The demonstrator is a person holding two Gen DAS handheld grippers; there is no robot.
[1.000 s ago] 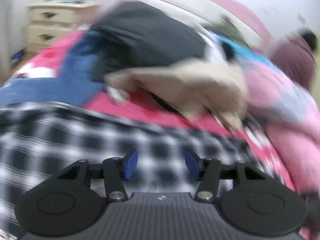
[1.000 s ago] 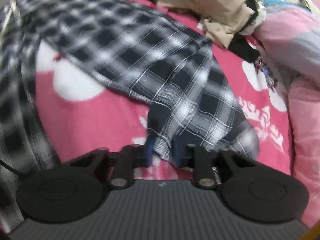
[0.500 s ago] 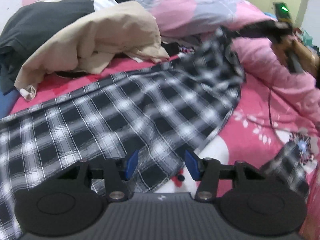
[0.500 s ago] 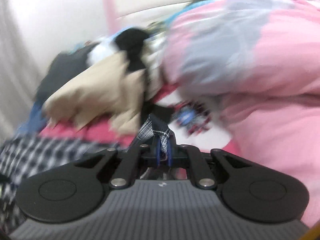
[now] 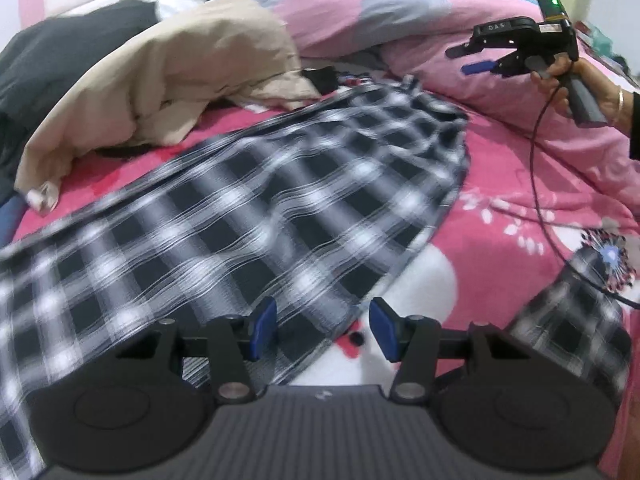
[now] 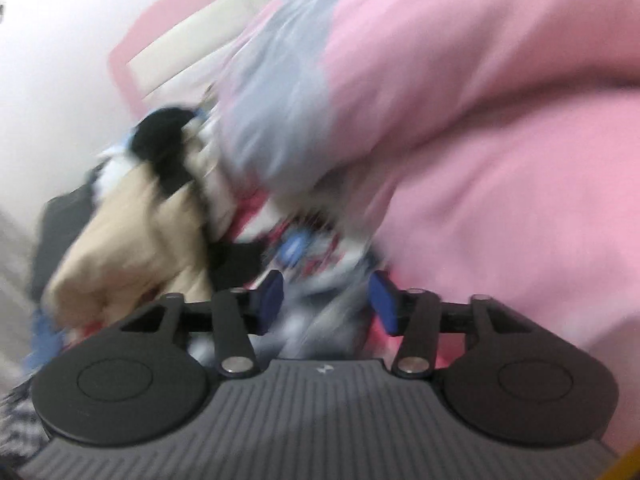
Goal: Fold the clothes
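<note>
A black-and-white plaid shirt (image 5: 248, 208) lies spread across the pink bedsheet (image 5: 500, 184), motion-blurred. My left gripper (image 5: 322, 326) hovers open just above the shirt's near hem, with nothing pinched between its blue pads. Another plaid part (image 5: 568, 320) lies at the lower right. In the left wrist view a hand holds my right gripper (image 5: 464, 60) up at the far right, beyond the shirt's far corner. Its jaws are opening and nothing is between them. The right wrist view is heavily blurred; there the right gripper (image 6: 326, 300) has its pads apart over blurred cloth.
A beige garment (image 5: 180, 68) and a dark grey one (image 5: 60, 52) are piled at the back left. A bulky pink-and-grey duvet (image 5: 360, 8) fills the back and right side. A black cable (image 5: 536, 184) trails from the right gripper down over the sheet.
The right gripper, earlier clamped on a plaid shirt corner, has carried it toward the duvet, spread its jaws and let it go. The left gripper swung over the shirt, then held still.
</note>
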